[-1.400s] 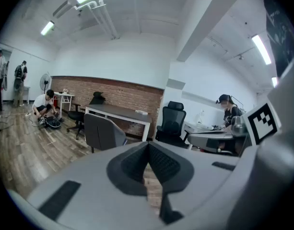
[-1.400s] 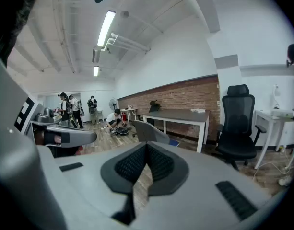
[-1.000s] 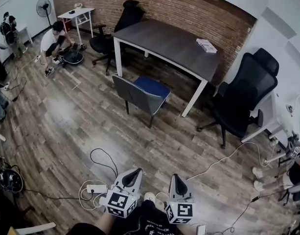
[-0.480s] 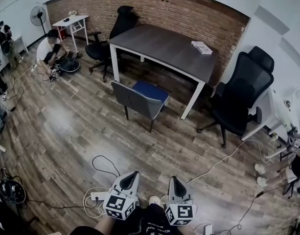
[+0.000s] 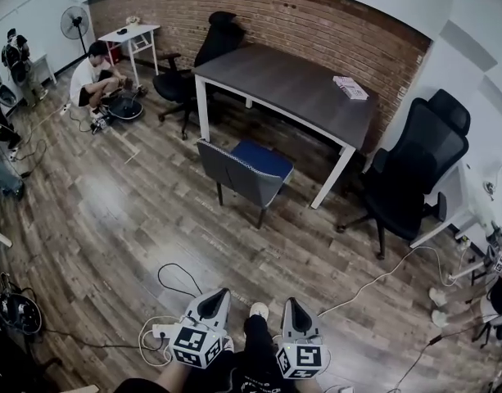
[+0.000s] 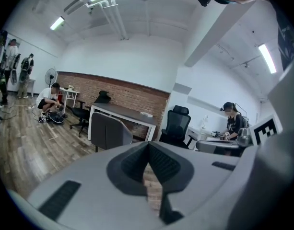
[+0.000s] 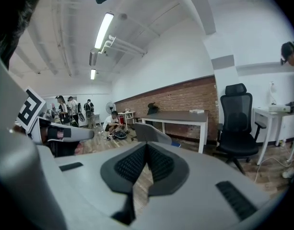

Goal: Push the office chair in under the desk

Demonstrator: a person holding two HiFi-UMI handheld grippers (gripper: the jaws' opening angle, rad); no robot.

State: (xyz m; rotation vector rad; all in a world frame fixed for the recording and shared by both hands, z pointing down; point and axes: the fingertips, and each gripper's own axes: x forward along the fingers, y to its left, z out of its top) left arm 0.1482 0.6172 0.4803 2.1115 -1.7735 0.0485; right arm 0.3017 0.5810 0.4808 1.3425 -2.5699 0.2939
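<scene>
Both clenched, empty claws, the left claw (image 5: 220,295) and right claw (image 5: 290,303), have edged forward; the grey-backed chair (image 5: 238,167) stands well ahead between them — back toward them, seat facing the bench (image 5: 283,80).

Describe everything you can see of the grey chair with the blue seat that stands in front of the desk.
The chair has a curved grey back shell, a blue padded seat and thin, dark, straight legs; no wheels show. It stands upright on the wood-plank floor, with its back toward the head camera and its seat facing the desk. It is pulled out rather than tucked under. Only the floor touches it.
</scene>
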